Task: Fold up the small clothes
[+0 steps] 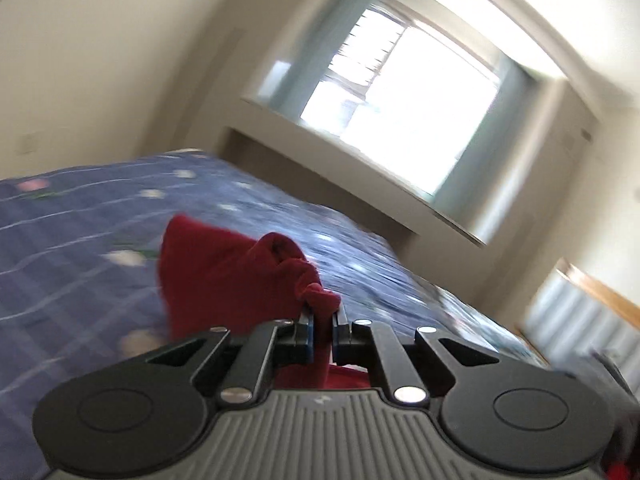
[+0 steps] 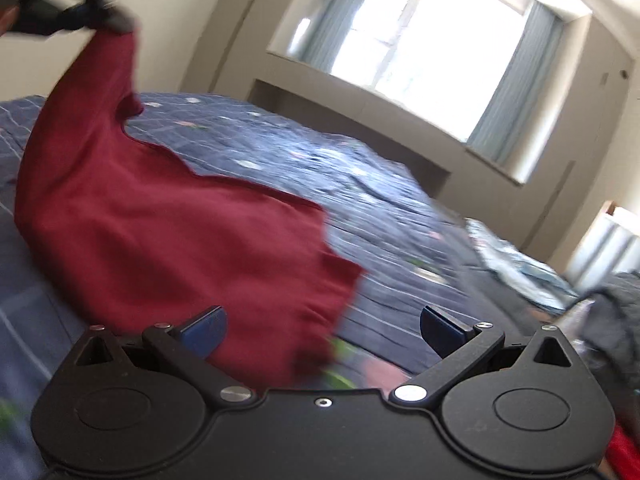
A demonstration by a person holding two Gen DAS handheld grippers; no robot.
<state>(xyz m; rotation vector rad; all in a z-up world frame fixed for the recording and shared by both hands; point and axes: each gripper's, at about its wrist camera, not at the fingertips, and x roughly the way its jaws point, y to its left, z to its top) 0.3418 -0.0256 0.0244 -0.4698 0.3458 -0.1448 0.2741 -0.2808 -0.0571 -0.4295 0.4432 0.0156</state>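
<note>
My left gripper [image 1: 322, 314] pinches a bunched corner of the red garment [image 2: 168, 236], lifted over the bed [image 2: 380, 208]. My right gripper [image 2: 322, 326] gapes wide, hem just ahead; I'd grab that edge, then spread it taut.

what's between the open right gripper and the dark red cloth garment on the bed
Nothing visible. The right gripper is open with the dark red cloth garment lying directly ahead on the blue checked bedspread, its near hem partly between the fingers. The left gripper is shut on another corner, lifting it.
</note>
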